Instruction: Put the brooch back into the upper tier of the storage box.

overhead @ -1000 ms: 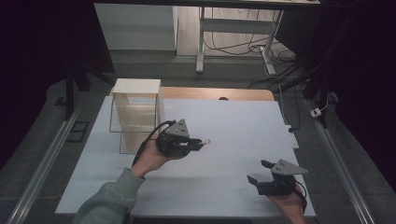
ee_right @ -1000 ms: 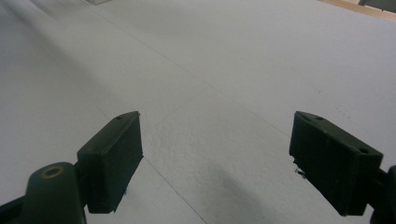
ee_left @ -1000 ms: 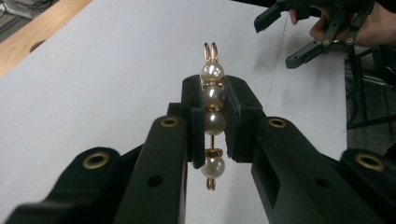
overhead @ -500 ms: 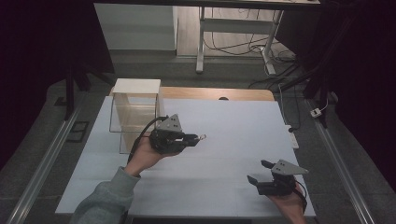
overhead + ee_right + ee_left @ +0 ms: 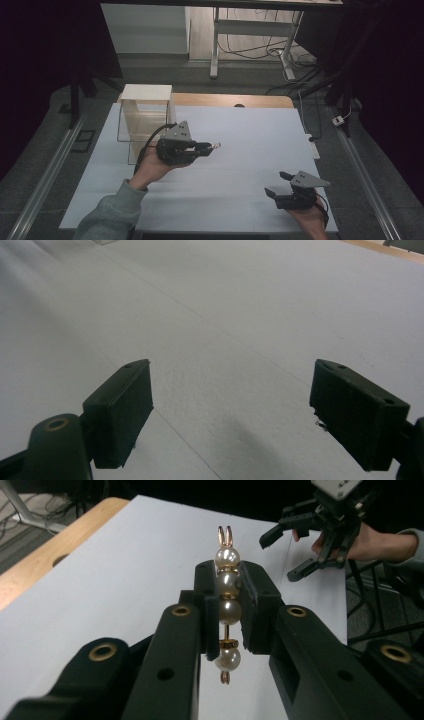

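Far left on the white tabletop point(image 5: 250, 145) stands a clear box point(image 5: 142, 120) with a pale lid, just behind my left hand point(image 5: 150, 170). It plays no part in the grip, but the cable trailing from my left gripper point(image 5: 212, 147) runs close to its front corner, and I judge that a sideways swing could drag the cable against it.

My left gripper is held up off the tabletop, pointing right, its fingers point(image 5: 252, 610) clamped on a pearl hair pin point(image 5: 226, 595). The pin is a thin gold wire strung with four pearls; it stands upright between the pads, the two middle pearls pinched, one pearl and the looped tip above, one pearl and the wire end below. The contact is on round, smooth beads (a poor surface for flat pads). The likely failure is therefore rotation or slip: the pin could pivot about the pinched pearls, or squirt out if the clamp tightens. A hard squeeze might also bend the wire.

At the right, my right gripper point(image 5: 280, 187) rests low by the near edge, well apart from the left, its fingers point(image 5: 120, 412) spread wide over bare tabletop and holding nothing. Any handover would need it to close on the exposed tip, a small target.
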`<state>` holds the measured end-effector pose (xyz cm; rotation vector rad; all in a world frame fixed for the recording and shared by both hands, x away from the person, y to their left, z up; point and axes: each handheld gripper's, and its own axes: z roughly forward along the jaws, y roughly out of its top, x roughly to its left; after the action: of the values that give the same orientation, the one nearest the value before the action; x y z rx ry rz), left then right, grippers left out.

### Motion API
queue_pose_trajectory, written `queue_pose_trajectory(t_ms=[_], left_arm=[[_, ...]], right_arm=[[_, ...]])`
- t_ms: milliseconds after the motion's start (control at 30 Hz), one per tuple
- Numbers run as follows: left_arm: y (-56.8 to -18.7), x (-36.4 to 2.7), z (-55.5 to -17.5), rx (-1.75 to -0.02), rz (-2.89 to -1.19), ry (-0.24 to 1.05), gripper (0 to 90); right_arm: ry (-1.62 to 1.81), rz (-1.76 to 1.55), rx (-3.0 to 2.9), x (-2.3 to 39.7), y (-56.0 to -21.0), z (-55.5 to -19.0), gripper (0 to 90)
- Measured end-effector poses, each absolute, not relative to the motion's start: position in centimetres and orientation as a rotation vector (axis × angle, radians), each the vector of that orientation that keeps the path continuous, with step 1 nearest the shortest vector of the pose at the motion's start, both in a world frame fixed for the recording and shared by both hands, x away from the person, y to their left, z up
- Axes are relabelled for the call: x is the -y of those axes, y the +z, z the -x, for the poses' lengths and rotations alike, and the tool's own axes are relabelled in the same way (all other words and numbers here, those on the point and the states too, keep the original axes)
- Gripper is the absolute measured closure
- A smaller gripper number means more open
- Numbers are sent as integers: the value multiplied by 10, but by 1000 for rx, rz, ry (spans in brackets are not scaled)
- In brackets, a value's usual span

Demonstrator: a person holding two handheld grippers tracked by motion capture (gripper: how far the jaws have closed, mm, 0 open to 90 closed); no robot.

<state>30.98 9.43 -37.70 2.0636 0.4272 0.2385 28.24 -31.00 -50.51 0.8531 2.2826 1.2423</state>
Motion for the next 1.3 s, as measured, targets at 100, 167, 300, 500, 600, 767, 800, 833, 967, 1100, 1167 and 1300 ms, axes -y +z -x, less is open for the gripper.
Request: queue_pose_trajectory(t_ms=[100,167,300,500,600,767,800,833,967,1100,1167,1300], left_arm=[[-373,-98,-308,-429,-2048,242,787],[-371,-101,-307,-435,-2039,244,786],[-368,-107,-307,-446,-2024,248,786],[-363,-116,-307,-463,-1997,258,787],[-360,-120,-306,-467,-1984,263,787],[-356,-127,-305,-475,-1965,274,786],[-356,-128,-305,-477,-1960,277,787],[-355,-130,-304,-478,-1957,279,787],[-352,-135,-304,-488,-1941,289,787],[-350,-142,-304,-502,-1929,305,787],[-349,-145,-304,-512,-1922,312,787],[-347,-152,-304,-530,-1907,327,787]], right_arm=[[1239,-852,-2286,310,-505,-282,169],[1238,-852,-2287,310,-505,-282,168],[1237,-853,-2287,310,-505,-282,169],[1238,-852,-2289,310,-505,-282,169],[1237,-853,-2287,310,-505,-282,168],[1237,-853,-2287,310,-505,-282,169],[1236,-853,-2287,310,-505,-282,169],[1236,-854,-2287,310,-505,-282,169],[1237,-854,-2286,310,-505,-282,169],[1236,-854,-2287,310,-505,-282,169],[1235,-855,-2287,310,-505,-282,169],[1231,-855,-2291,310,-505,-282,169]])
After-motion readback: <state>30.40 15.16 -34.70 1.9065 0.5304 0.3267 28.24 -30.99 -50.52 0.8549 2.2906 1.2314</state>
